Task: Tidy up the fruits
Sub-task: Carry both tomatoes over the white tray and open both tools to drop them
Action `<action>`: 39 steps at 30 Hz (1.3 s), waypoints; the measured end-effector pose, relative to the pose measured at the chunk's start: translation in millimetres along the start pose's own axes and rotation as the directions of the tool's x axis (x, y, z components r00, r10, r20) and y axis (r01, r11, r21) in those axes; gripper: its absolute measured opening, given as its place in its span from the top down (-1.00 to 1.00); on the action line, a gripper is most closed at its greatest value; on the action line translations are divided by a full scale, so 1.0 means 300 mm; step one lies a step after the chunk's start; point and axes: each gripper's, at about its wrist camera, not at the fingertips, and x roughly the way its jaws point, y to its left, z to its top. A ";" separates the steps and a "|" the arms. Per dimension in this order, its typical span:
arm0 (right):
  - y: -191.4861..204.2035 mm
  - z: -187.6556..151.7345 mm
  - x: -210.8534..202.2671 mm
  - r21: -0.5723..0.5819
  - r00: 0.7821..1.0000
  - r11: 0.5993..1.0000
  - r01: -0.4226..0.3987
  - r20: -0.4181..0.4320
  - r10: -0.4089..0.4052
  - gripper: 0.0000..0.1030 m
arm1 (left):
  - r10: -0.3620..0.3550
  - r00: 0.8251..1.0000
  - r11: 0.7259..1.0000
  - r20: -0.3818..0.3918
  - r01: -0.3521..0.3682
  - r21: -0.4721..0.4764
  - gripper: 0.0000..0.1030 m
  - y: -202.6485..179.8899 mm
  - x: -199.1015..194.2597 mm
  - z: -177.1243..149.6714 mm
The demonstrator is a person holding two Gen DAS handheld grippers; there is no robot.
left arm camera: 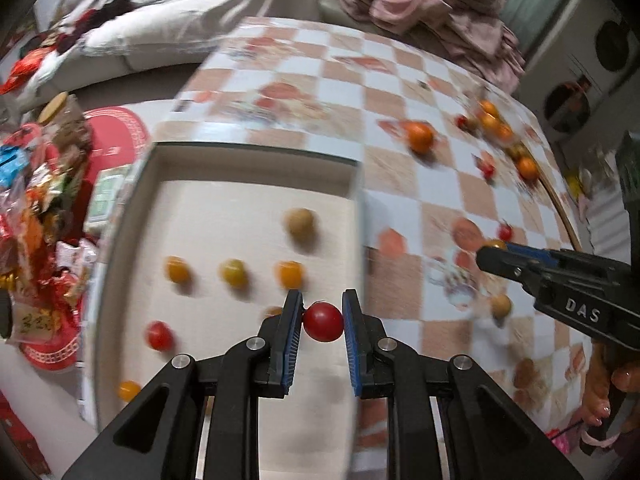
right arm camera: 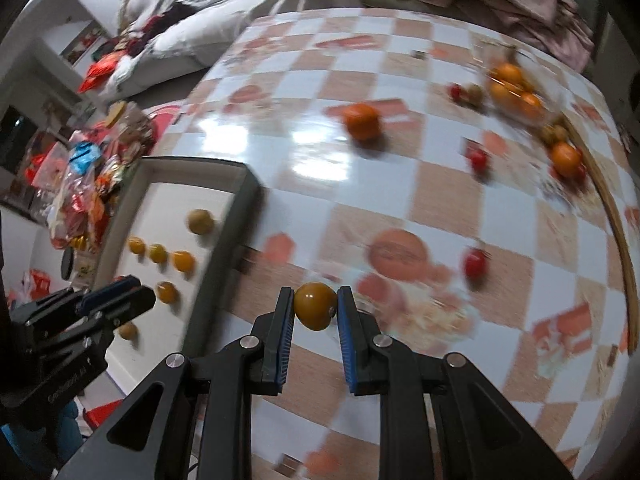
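While the left gripper (left arm camera: pixel 322 312), its jaws clamped on a red cherry tomato (left arm camera: pixel 323 321), hangs over the white tray (left arm camera: pixel 256 162), the right gripper (right arm camera: pixel 316 307) — pinching a yellow one (right arm camera: pixel 315 306) — sits above the checkered counter (right arm camera: pixel 472 200), so its drop lies leftward past the tray's rim.

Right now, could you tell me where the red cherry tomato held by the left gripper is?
In the left wrist view, the red cherry tomato sits clamped in the left gripper, above the near right part of the tray, just below the row of yellow tomatoes.
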 end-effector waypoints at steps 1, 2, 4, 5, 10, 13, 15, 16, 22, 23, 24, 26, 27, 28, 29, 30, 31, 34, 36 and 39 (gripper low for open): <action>0.023 0.010 0.008 -0.009 1.000 1.000 -0.007 0.000 0.007 0.55 | 0.007 1.000 1.000 0.005 -0.007 -0.009 0.57 0.020 -0.001 0.004; 0.048 0.023 0.017 -0.020 1.000 1.000 -0.015 0.000 0.015 0.55 | 0.016 1.000 1.000 0.010 -0.016 -0.020 0.57 0.044 -0.003 0.010; 0.090 0.044 0.029 -0.039 1.000 0.999 -0.026 0.000 0.026 0.55 | 0.036 0.999 0.999 0.020 -0.035 -0.036 0.57 0.090 -0.003 0.021; 0.109 0.053 0.034 -0.047 1.000 0.998 -0.031 -0.001 0.031 0.55 | 0.044 0.999 0.998 0.024 -0.043 -0.042 0.57 0.111 -0.002 0.027; 0.201 0.116 0.085 -0.082 0.998 0.995 -0.057 -0.014 0.056 0.55 | 0.078 0.996 0.995 0.049 -0.074 -0.072 0.57 0.198 0.017 0.070; 0.233 0.156 0.136 -0.075 0.997 0.994 -0.076 -0.037 0.073 0.55 | 0.093 0.994 0.992 0.058 -0.088 -0.087 0.57 0.237 0.044 0.106; 0.258 0.185 0.173 -0.076 0.996 0.994 -0.074 -0.045 0.071 0.55 | 0.107 0.993 0.991 0.052 -0.103 -0.087 0.57 0.254 0.078 0.135; 0.269 0.195 0.186 -0.081 0.997 0.994 -0.071 -0.046 0.067 0.55 | 0.108 0.993 0.991 0.050 -0.103 -0.086 0.57 0.260 0.087 0.143; 0.317 0.257 0.271 -0.104 0.997 0.993 -0.057 -0.061 0.050 0.55 | 0.143 0.989 0.988 0.024 -0.142 -0.059 0.57 0.288 0.174 0.197; 0.319 0.264 0.286 -0.099 0.997 0.993 -0.056 -0.066 0.050 0.55 | 0.147 0.989 0.988 0.016 -0.146 -0.059 0.57 0.295 0.188 0.203; 0.319 0.268 0.297 -0.095 0.996 0.994 -0.055 -0.071 0.048 0.55 | 0.149 0.989 0.987 0.011 -0.148 -0.062 0.57 0.300 0.196 0.205; 0.323 0.276 0.323 -0.090 0.996 0.995 -0.048 -0.079 0.041 0.55 | 0.152 0.988 0.986 0.003 -0.152 -0.069 0.57 0.309 0.211 0.209; 0.323 0.278 0.334 -0.092 0.996 0.995 -0.044 -0.083 0.036 0.55 | 0.156 0.988 0.985 -0.003 -0.156 -0.072 0.57 0.314 0.219 0.209; 0.323 0.279 0.342 -0.093 0.996 0.995 -0.040 -0.086 0.032 0.55 | 0.157 0.987 0.985 -0.008 -0.158 -0.073 0.57 0.318 0.227 0.209; 0.324 0.280 0.352 -0.095 0.995 0.995 -0.036 -0.092 0.027 0.55 | 0.158 0.987 0.985 -0.012 -0.158 -0.073 0.57 0.321 0.233 0.209; 0.325 0.281 0.360 -0.097 0.995 0.995 -0.033 -0.096 0.024 0.55 | 0.161 0.987 0.984 -0.018 -0.162 -0.074 0.57 0.325 0.241 0.207; 0.327 0.281 0.369 -0.102 0.995 0.994 -0.027 -0.099 0.017 0.55 | 0.162 0.987 0.984 -0.021 -0.163 -0.074 0.57 0.328 0.245 0.208; 0.332 0.281 0.387 -0.108 0.994 0.994 -0.018 -0.106 0.006 0.55 | 0.160 0.987 0.984 -0.029 -0.162 -0.080 0.57 0.337 0.256 0.207; 0.336 0.280 0.397 -0.114 0.994 0.993 -0.012 -0.111 -0.001 0.55 | 0.160 0.987 0.984 -0.034 -0.162 -0.077 0.57 0.338 0.264 0.205; 0.340 0.280 0.409 -0.119 0.993 0.993 -0.006 -0.116 -0.007 0.55 | 0.161 0.986 0.984 -0.040 -0.164 -0.075 0.57 0.339 0.272 0.204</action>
